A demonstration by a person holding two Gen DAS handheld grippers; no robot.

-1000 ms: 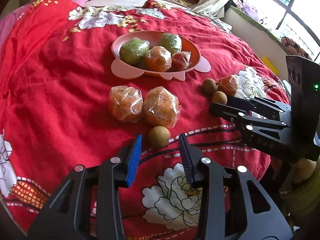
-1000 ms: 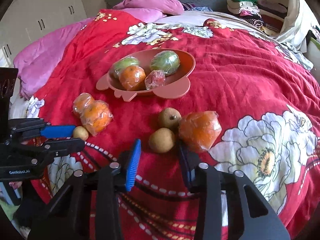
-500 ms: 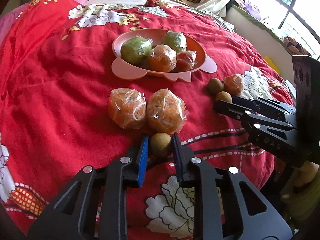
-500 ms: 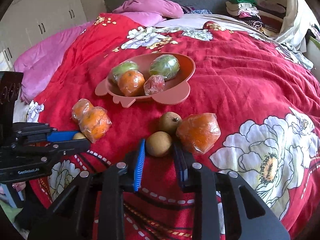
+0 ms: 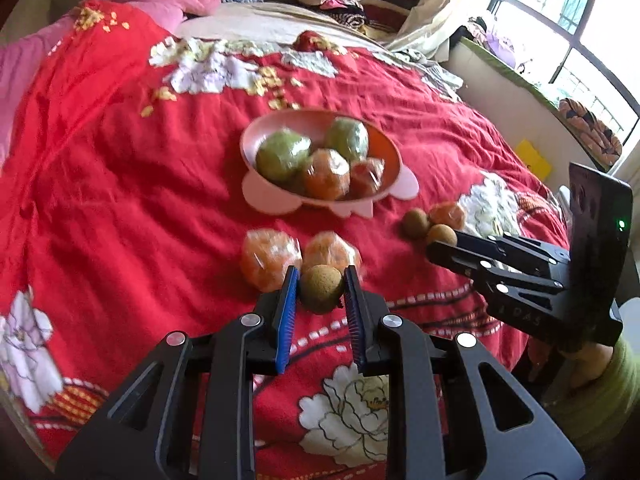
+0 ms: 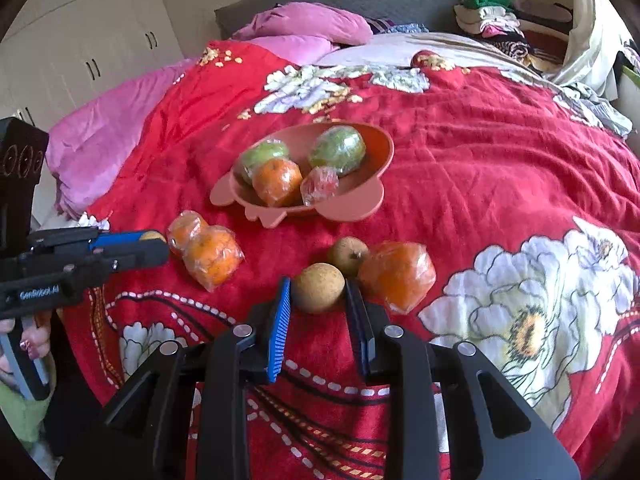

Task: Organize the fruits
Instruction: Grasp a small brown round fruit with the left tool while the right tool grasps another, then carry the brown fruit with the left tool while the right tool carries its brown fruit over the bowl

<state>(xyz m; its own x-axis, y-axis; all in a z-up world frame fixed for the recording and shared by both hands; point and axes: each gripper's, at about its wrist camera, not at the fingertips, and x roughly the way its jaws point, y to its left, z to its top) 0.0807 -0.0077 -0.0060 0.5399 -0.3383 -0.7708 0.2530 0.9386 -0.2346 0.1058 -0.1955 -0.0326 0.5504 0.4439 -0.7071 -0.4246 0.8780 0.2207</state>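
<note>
A pink bowl (image 5: 256, 196) (image 6: 372, 184) on the red bedspread holds two green fruits, an orange and a small red wrapped fruit. My left gripper (image 5: 320, 280) is shut on a small brown round fruit (image 5: 321, 288), lifted just in front of two wrapped oranges (image 5: 269, 258). My right gripper (image 6: 316, 292) is shut on another brown round fruit (image 6: 318, 287), beside a brown pear-like fruit (image 6: 349, 254) and a wrapped orange (image 6: 398, 276). Each gripper appears in the other's view, the right gripper (image 5: 434, 246) at right and the left gripper (image 6: 156, 246) at left.
The red flowered bedspread (image 6: 500, 168) covers a bed with pink pillows (image 6: 304, 24) at the head. Folded clothes (image 6: 492, 20) are piled at the far right, white wardrobes (image 6: 80, 52) stand to the left, and a window (image 5: 576, 28) to the right.
Both grippers moved forward and shut on a brown round fruit each. The left gripper has then risen with its fruit; the right one has stayed low.
</note>
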